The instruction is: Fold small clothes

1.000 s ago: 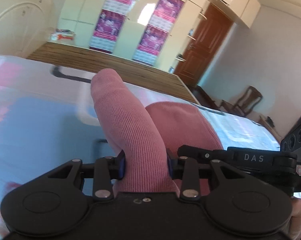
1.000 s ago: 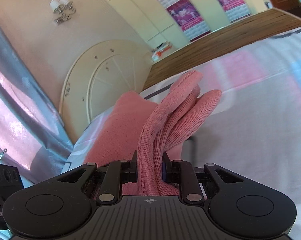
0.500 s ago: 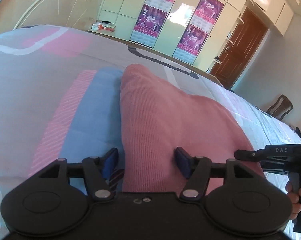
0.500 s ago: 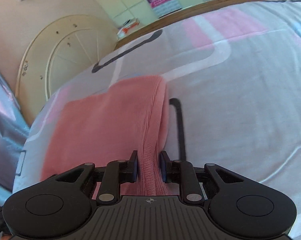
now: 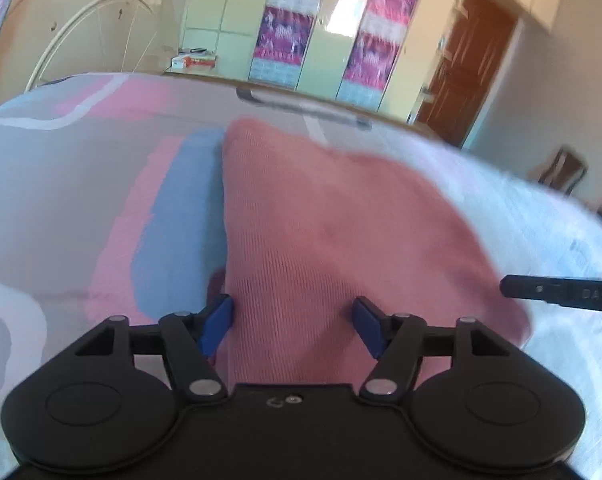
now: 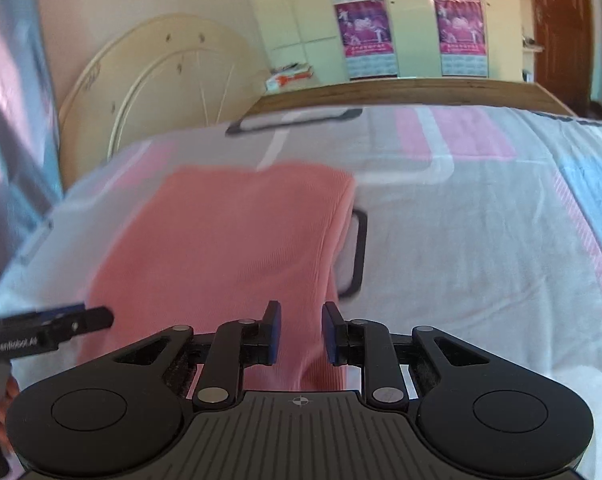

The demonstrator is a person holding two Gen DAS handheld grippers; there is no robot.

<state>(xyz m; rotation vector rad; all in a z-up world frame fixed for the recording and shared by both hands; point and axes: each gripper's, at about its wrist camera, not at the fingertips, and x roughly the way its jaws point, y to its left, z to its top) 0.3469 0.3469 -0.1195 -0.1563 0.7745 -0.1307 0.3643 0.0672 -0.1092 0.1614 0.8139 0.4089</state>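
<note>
Left gripper (image 5: 293, 326): jaws well apart and opening; blue pads (image 5: 217, 320) stand clear on either side of the pink knit garment (image 5: 333, 232). Cloth lies between them, not pinched.

Right gripper (image 6: 301, 334): jaws narrow, a small gap between them. A folded edge of the pink knit garment (image 6: 229, 252) runs up through the gap; whether the pads press the cloth or only flank it cannot be told for sure, though it fills the gap.

Garment: spread flat on the patterned bedsheet (image 5: 81, 200), filling the centre of the left wrist view; in the right wrist view it extends from the jaws toward 11 o'clock.

Hidden or unclear: near hem of the garment is covered by both gripper bodies. The left view is blurred. The other gripper's fingertip enters each view at the frame edge, at 3 o'clock (image 5: 557, 292) and 9 o'clock (image 6: 53, 328), cut off. Part of a hand (image 6: 1, 404) shows at 8 o'clock.

Edges and room: bare sheet at 9 o'clock in the left view and from 1 to 4 o'clock in the right view. Wooden bed edge (image 6: 401, 94) at 12 o'clock; wardrobe with posters (image 6: 365, 20) beyond; brown door (image 5: 473, 68) at 1 o'clock.
</note>
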